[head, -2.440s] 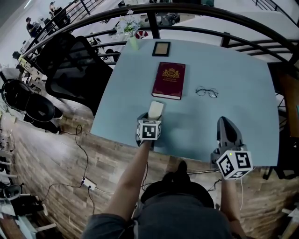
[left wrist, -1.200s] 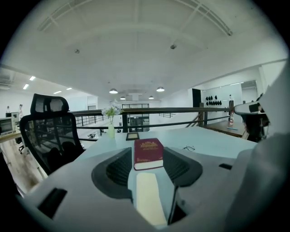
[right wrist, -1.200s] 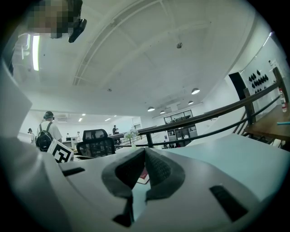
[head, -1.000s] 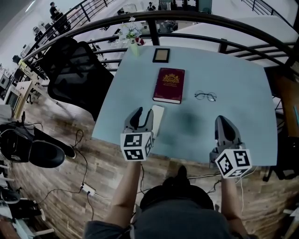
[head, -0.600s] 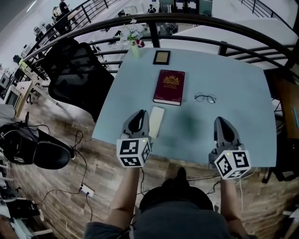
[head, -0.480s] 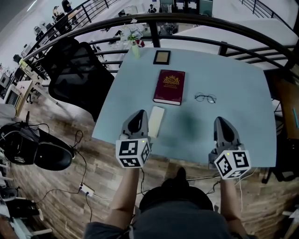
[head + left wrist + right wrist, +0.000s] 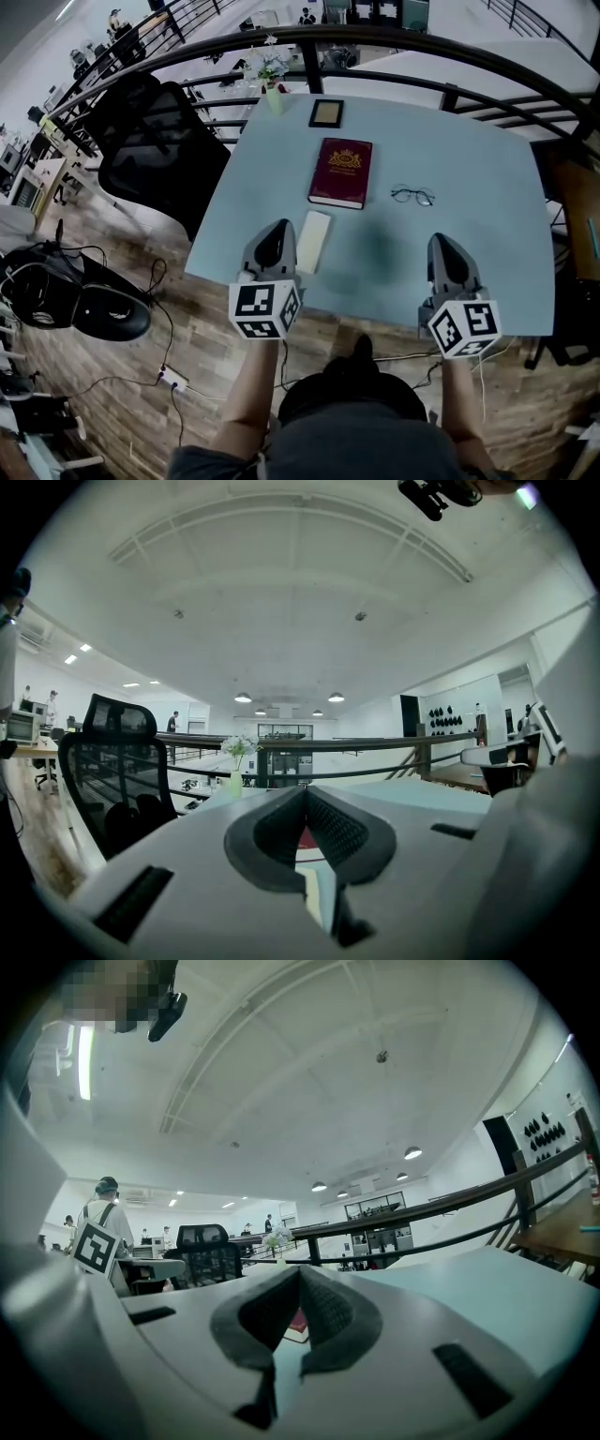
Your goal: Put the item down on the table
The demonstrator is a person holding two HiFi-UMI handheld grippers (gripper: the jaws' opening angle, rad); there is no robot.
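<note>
Head view alone shows item [image 7: 313, 241] (perhaps a case) beside left gripper [image 7: 277, 234].

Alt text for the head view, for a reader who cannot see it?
Seen from above, a pale flat item lies on a light blue table, just right of the left claw, which is shut and empty; the right claw, also shut, hovers near the table's front edge. Farther back lie a red book, eyeglasses and a small framed picture.

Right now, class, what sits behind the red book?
A small framed picture lies beyond the red book; a flower vase stands far left. Anything beneath the book is covered.
</note>
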